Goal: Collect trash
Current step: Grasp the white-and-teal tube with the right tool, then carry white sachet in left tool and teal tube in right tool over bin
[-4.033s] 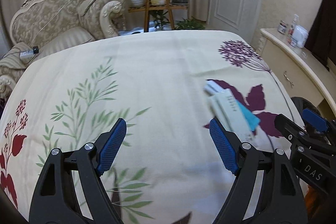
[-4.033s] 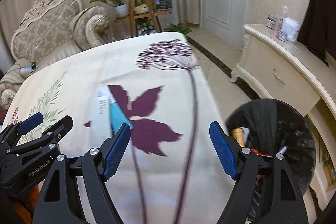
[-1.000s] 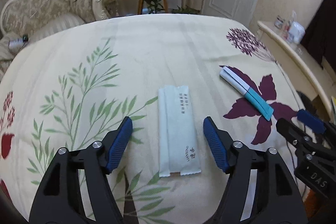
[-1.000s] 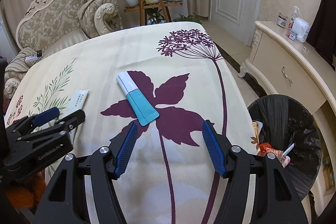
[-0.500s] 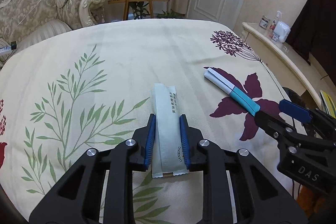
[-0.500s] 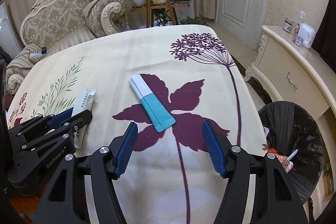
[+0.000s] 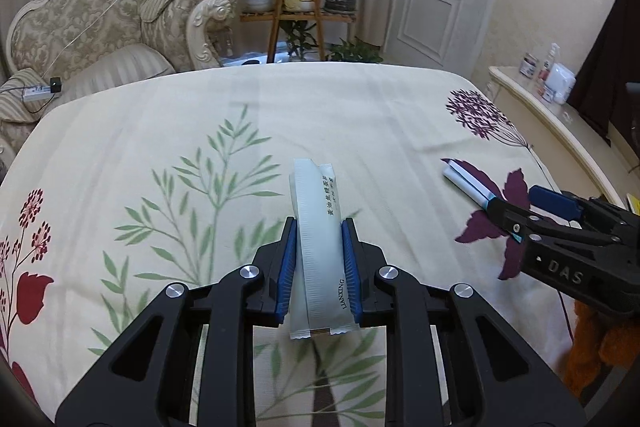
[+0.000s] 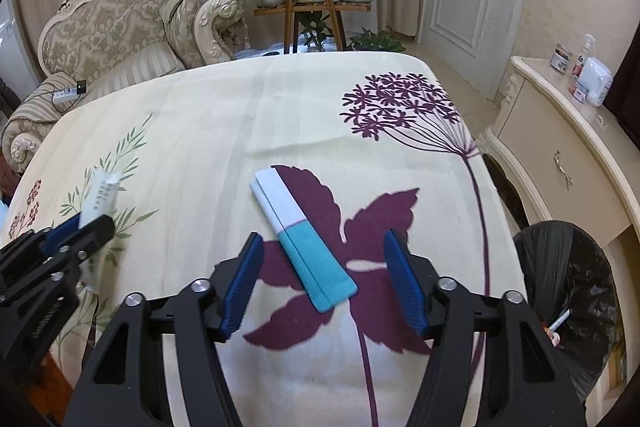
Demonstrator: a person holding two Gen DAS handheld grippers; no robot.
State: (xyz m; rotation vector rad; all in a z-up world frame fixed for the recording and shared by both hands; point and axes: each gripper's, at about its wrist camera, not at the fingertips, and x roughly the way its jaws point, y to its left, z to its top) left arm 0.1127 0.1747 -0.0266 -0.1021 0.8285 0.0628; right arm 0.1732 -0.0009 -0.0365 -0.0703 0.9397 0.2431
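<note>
bedspread: bare from 10 to 1 o'clock; bin at 4 o'clock, dresser at 2, both flanking its edge.

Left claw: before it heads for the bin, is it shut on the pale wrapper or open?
Shut on it: the left claw has both blue pads pressed against the pale wrapper.

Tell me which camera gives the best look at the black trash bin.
The right wrist view: the black trash bin stands beside the table, liner open, some litter visible inside. The left wrist view does not show the bin; the right gripper fills that corner.
</note>
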